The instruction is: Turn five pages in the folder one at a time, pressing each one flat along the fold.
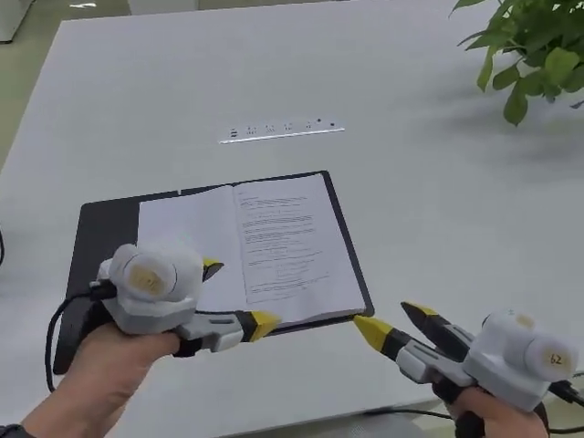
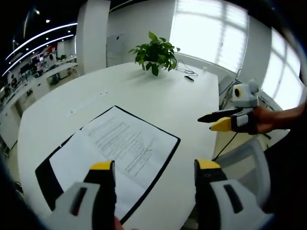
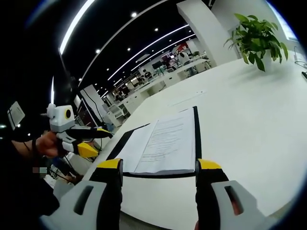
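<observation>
- The black folder [image 1: 102, 228] lies open near the front edge of the white table [image 1: 438, 201], with its white printed pages [image 1: 290, 239] flat on the right half.
- The left gripper [image 1: 239, 294] hovers over the folder's lower edge, jaws apart and empty.
- The right gripper [image 1: 394, 319] sits just off the folder's right corner, jaws also apart, holding nothing.
- No page is lifted. Most sheets seem stacked on the right, so most of the turning probably lies ahead.

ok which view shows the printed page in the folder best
The head view: the printed page lies nearly square-on from above, text lines visible. The left gripper view shows it skewed; the right gripper view sees it low and foreshortened.
</observation>
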`<state>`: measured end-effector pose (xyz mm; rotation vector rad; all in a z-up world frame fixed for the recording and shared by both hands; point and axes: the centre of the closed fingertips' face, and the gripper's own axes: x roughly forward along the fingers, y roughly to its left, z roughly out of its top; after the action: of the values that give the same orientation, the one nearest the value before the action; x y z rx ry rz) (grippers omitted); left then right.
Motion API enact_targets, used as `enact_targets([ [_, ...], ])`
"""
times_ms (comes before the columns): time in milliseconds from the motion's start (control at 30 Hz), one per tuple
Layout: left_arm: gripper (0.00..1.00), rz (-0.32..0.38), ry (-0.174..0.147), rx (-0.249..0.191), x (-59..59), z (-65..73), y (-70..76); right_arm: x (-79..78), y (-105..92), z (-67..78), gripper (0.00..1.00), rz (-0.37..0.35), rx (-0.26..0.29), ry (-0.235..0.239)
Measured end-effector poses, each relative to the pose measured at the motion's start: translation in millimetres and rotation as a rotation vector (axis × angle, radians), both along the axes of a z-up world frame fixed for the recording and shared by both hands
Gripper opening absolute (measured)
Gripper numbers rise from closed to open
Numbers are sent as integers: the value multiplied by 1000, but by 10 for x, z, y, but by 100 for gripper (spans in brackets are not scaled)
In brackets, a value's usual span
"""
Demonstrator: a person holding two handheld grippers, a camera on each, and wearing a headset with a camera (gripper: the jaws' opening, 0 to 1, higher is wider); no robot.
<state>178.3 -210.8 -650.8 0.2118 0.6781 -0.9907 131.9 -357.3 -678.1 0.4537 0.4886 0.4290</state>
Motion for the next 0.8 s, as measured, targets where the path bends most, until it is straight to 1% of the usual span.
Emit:
enact_targets([
  [33, 70, -31, 0, 5, -7, -21, -66, -1, -8, -1, 60, -2, 2, 1],
  [100, 71, -59, 10, 8, -2, -57, -139, -3, -26, -4, 60, -7, 3, 1],
  [133, 71, -63, 29, -11, 19, -55, -197, -4, -31, -1, 60, -10, 4, 1],
  [167, 70, -64, 36, -35, 37, -35, -246, -3, -35, -5, 60, -11, 4, 1],
  [200, 70, -60, 29, -56, 93, -20, -301, -3, -41, -19, 60, -11, 2, 4],
  [267, 70, -60, 35, -40, 165, -70, -362, -2, -49, -43, 60, -11, 2, 10],
  [300, 70, -63, 34, -32, 178, -85, -375, -1, -48, -51, 60, -8, 2, 12],
  [333, 70, -69, 24, -18, 216, -114, -408, 1, -49, -50, 59, -7, 2, 12],
  [367, 71, -75, 20, -11, 238, -138, -440, 3, -44, -53, 59, -3, 2, 13],
  [400, 72, -78, 21, -6, 268, -174, -480, 5, -39, -54, 59, 0, 2, 14],
  [467, 71, -79, 36, -7, 296, -228, -535, 13, -28, -63, 59, 6, 2, 16],
  [500, 71, -77, 45, -2, 317, -274, -570, 21, -19, -74, 60, 11, 1, 19],
  [600, 71, -79, 54, 19, 352, -396, -657, 34, 2, -97, 60, 23, -4, 32],
  [667, 71, -81, 54, 32, 381, -496, -726, 46, 22, -93, 60, 28, -1, 32],
  [700, 71, -87, 56, 45, 391, -563, -761, 53, 39, -96, 60, 32, -1, 35],
  [800, 71, -91, 61, 60, 421, -712, -855, 44, 87, -118, 60, 48, -11, 48],
])
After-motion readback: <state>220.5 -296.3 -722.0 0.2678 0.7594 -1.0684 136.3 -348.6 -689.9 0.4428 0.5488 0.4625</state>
